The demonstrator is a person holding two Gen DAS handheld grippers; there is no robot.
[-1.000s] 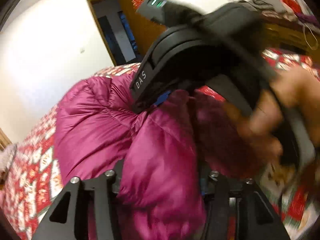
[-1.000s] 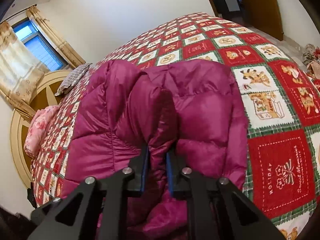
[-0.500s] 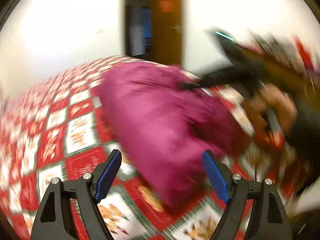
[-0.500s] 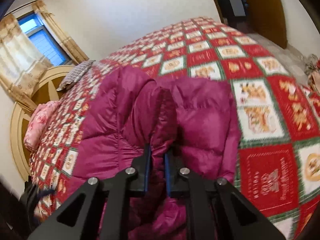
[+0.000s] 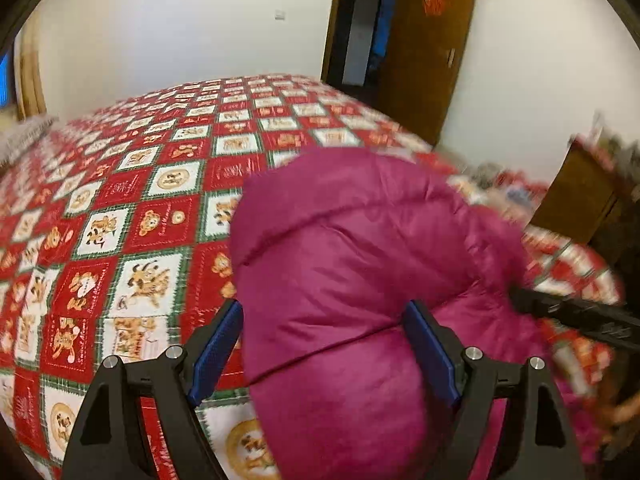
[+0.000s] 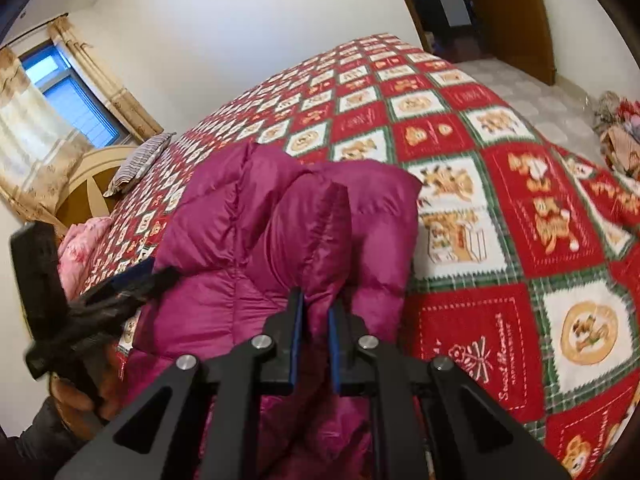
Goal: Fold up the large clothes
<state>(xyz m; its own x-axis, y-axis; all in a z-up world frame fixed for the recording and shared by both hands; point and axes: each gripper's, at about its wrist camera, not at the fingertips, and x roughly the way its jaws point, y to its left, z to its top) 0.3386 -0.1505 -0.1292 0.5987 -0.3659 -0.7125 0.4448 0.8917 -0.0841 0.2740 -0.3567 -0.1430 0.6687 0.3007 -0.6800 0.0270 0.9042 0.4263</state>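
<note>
Right gripper [image 6: 316,340] is clenched on a pinched ridge of the jacket [image 6: 280,232]; left gripper [image 5: 324,352] stands wide, released, with the jacket's bulk between its jaws but not pressed. The jacket lies bundled on the near edge of the quilt [image 6: 500,200]. The fold looks mid-way; next, I judge, the left needs a fresh hold.

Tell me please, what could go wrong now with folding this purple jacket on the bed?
1. Only the right gripper pinches the puffy jacket, on one thin ridge of fabric. The slippery shell could slide out if pulled.
2. The left gripper stands open with its jaws around the folded bulk, not pressing. Its jaws have just been opening, so the thick fold may spring apart.
3. The jacket lies near the bed quilt corner, so a pull could drag it off.
</note>
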